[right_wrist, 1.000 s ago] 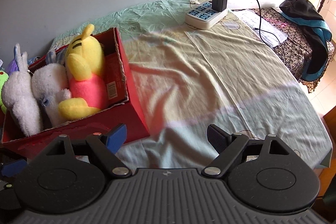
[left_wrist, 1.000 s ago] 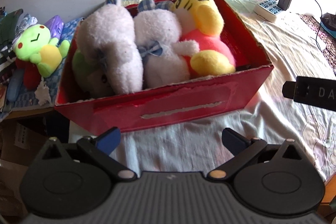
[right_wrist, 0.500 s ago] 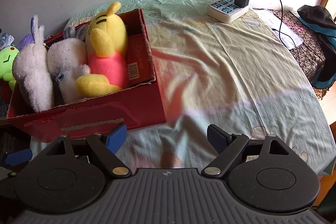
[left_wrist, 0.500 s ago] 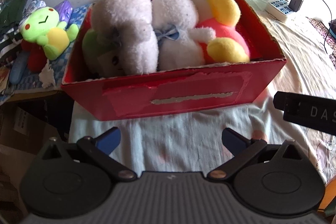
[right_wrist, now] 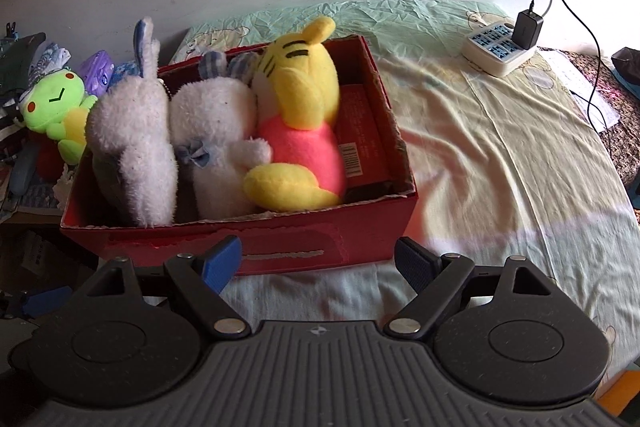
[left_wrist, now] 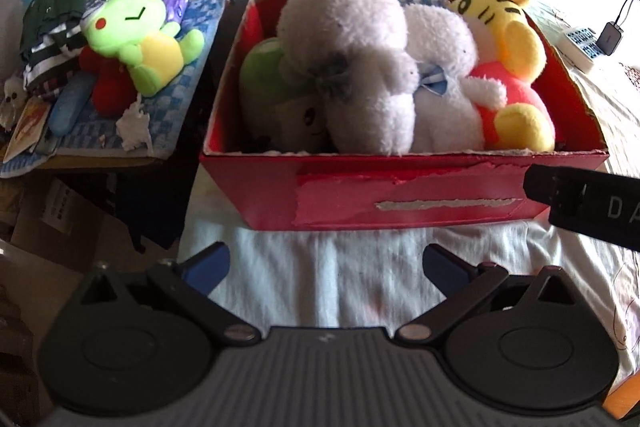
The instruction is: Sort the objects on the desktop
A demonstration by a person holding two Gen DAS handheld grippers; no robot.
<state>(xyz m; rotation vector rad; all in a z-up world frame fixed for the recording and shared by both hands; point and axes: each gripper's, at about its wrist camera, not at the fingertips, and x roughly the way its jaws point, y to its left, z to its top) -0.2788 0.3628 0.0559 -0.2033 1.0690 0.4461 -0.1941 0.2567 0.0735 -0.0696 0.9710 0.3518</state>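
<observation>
Light: strong sun from right — glare on bedsheet (right_wrist: 500, 147) | near foreground shadowed | edges: fisheye-bent, dim

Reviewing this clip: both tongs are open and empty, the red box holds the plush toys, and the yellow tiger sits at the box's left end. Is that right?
Not quite. The yellow tiger sits at the right end of the red box, as the right wrist view shows; the left end holds a white plush. The rest stands: the left tongs and right tongs are open and empty.
</observation>
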